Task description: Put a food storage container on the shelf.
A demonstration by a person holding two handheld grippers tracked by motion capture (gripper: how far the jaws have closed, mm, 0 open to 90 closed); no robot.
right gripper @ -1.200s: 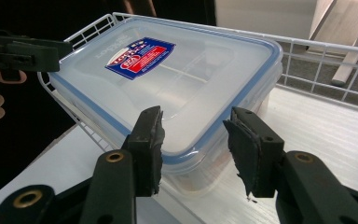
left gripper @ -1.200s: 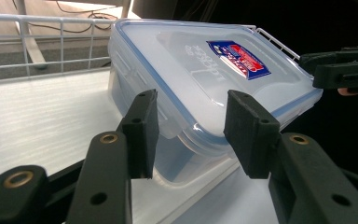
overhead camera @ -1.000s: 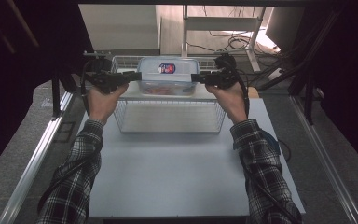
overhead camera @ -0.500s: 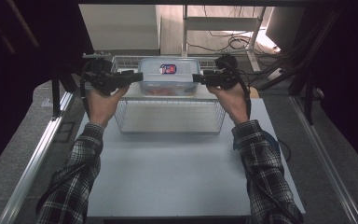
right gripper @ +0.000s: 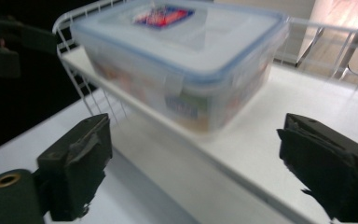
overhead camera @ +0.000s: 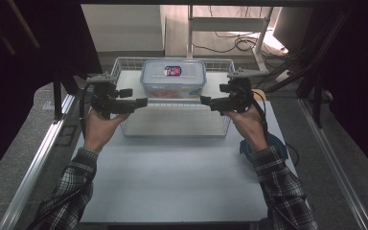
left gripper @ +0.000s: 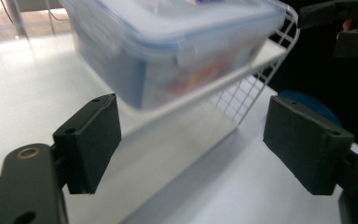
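Item: clear rectangular plastic lidded box point(overhead camera: 173, 78) with blue seal, on the white wire rack's point(overhead camera: 175, 125) shelf by its far edge. We hold the left gripper point(overhead camera: 143, 102) and right gripper point(overhead camera: 204, 100) flanking it, jaws just opened, spread, nothing between them.

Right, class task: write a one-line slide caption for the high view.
Two open claws, left claw and right claw, flank a lidded plastic box on a wire rack.

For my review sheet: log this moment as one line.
left gripper: open, jaws just opening, nothing between | right gripper: same | container: lid on, resting on wire rack
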